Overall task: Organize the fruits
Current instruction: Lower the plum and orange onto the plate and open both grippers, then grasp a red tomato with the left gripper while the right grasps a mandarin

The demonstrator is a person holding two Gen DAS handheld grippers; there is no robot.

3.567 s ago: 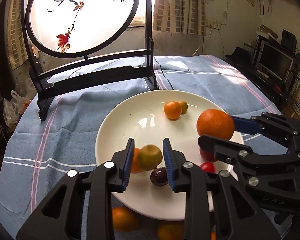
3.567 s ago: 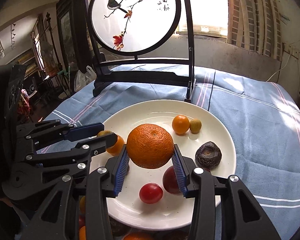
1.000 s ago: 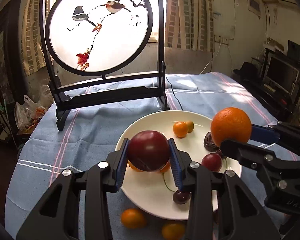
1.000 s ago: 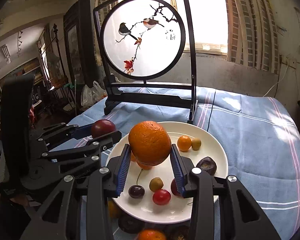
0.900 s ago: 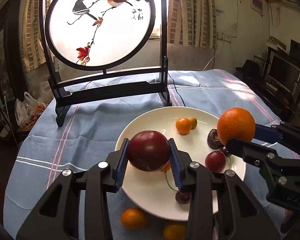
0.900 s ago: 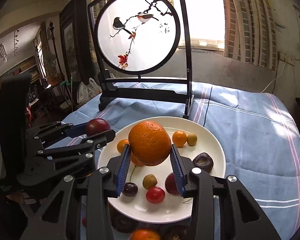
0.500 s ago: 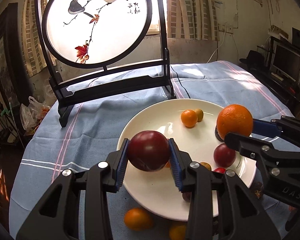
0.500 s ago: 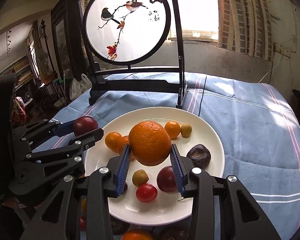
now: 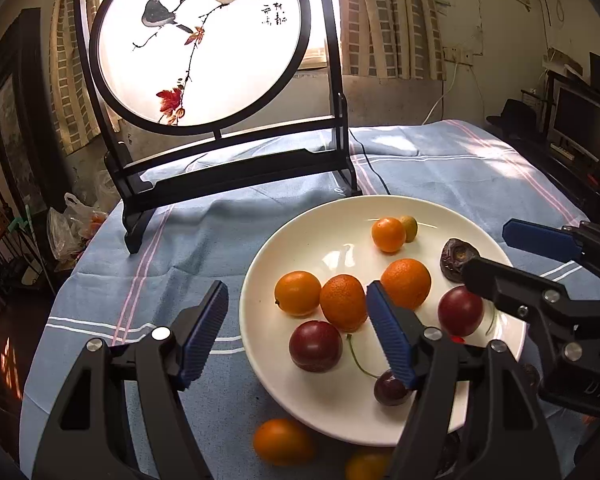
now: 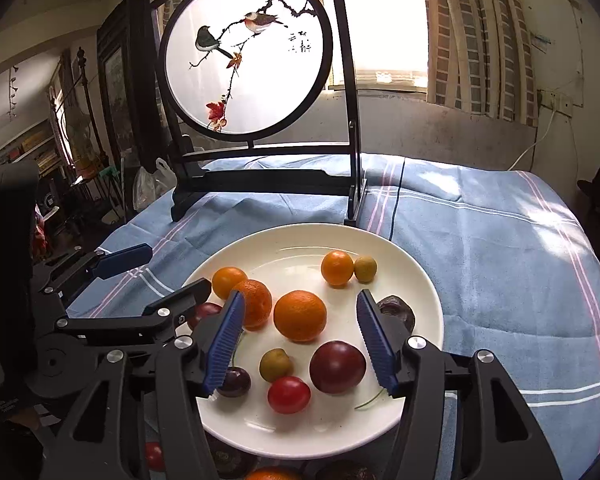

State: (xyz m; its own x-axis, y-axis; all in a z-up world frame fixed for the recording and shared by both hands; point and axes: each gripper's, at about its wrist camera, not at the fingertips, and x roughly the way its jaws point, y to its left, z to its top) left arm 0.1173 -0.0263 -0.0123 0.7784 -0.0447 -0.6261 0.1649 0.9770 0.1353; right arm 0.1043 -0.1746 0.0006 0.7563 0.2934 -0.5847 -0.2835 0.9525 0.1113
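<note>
A white plate [image 9: 332,236] [image 10: 288,252] on the blue cloth holds several fruits. My left gripper [image 9: 296,334] hangs over the plate's left edge, its jaws opening. A dark red plum [image 9: 315,346] lies on the plate between its fingers, untouched by the pads. My right gripper [image 10: 300,340] is above the middle of the plate, its jaws opening too. A large orange [image 10: 300,315] [image 9: 406,283] rests on the plate just ahead of its fingers, free of them. A second plum [image 10: 337,366], a cherry [image 10: 234,382] and a cherry tomato [image 10: 289,394] lie below it.
A round painted screen [image 9: 204,40] on a black stand rises at the back of the table, with a cable beside it. Small oranges [image 9: 298,293], a kumquat [image 10: 365,268] and a dark wrinkled fruit [image 9: 456,256] share the plate. Loose oranges [image 9: 282,440] lie on the cloth by its near rim.
Both grippers have opened. The plum dropped from the left one and the orange from the right one, and both now lie on the plate.
</note>
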